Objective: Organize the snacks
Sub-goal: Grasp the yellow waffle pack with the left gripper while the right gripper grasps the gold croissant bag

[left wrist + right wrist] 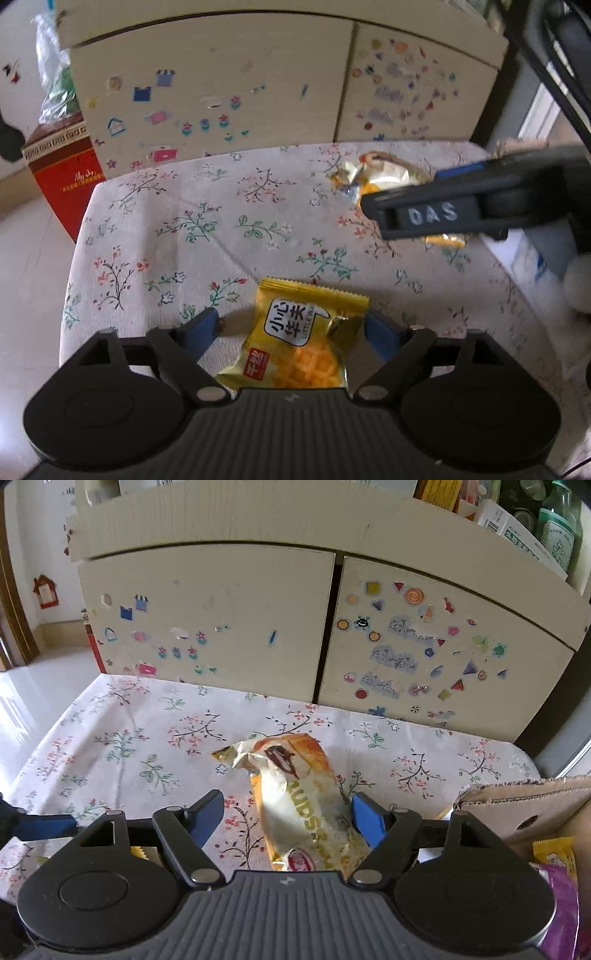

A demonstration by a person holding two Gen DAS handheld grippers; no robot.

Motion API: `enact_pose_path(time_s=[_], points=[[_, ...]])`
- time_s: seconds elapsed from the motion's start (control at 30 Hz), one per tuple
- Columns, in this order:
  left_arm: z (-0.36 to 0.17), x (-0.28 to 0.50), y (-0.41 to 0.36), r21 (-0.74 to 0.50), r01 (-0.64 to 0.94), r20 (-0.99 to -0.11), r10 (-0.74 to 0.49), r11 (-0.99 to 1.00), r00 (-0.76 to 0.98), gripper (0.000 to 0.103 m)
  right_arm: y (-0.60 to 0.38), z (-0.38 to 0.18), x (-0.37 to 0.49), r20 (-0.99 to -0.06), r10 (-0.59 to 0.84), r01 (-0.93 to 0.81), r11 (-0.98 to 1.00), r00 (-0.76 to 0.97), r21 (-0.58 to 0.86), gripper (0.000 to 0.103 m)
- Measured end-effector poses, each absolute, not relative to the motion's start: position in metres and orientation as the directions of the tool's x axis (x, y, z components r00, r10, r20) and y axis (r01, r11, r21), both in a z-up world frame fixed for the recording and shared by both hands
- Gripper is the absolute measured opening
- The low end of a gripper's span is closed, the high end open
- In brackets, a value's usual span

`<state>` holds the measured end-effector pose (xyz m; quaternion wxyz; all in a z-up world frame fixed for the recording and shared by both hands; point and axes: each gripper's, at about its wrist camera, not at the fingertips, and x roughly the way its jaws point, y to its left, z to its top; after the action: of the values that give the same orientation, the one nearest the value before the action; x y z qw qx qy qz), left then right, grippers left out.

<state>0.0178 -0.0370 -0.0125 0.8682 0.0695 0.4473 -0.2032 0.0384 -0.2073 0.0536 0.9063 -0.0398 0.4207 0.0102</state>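
Two hand-held grippers work over a floral tablecloth point(207, 221) before a stickered cabinet point(221, 620). Cardboard box point(524, 805), near right, holds further packets. Cream snack bag point(306, 805) lies between the spread jaws of the right gripper point(288, 812), ungripped. Yellow snack packet point(299, 339) lies at the near edge between the wide-open fingers of the left gripper point(291, 328), touching neither.

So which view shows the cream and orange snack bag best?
The right wrist view: the cream and orange snack bag lies whole on the floral tablecloth, between the right gripper's open jaws. In the left wrist view that gripper's finger covers most of it.
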Motion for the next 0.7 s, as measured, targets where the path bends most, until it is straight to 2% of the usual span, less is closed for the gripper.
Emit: enact_pose_path(time_s=[0.1, 0.23, 0.33, 0.5, 0.7], points=[[-0.017, 0.016, -0.042, -0.018, 0.425, -0.817, -0.258, 0.905, 0.516, 0.102, -0.206, 0.055, 0.039, -0.778, 0.015, -0.082, 0.995, 0.628, -0.048, 0.078], [-0.017, 0.018, -0.04, -0.025, 0.416, -0.823, -0.255, 0.909, 0.507, 0.102, -0.206, 0.066, 0.035, -0.795, 0.132, -0.179, 0.983, 0.592, 0.031, 0.075], [-0.017, 0.017, -0.039, -0.024, 0.414, -0.821, -0.255, 0.91, 0.512, 0.103, -0.212, 0.071, 0.036, -0.781, 0.175, -0.163, 0.982, 0.599, 0.095, 0.076], [-0.017, 0.018, -0.039, -0.025, 0.42, -0.819, -0.26, 0.907, 0.511, 0.103, -0.21, 0.062, 0.037, -0.785, 0.103, -0.129, 0.991, 0.611, 0.03, 0.085], [-0.016, 0.016, -0.038, -0.023, 0.431, -0.816, -0.266, 0.902, 0.513, 0.102, -0.203, 0.047, 0.039, -0.791, 0.056, -0.11, 0.994, 0.609, -0.015, 0.088]])
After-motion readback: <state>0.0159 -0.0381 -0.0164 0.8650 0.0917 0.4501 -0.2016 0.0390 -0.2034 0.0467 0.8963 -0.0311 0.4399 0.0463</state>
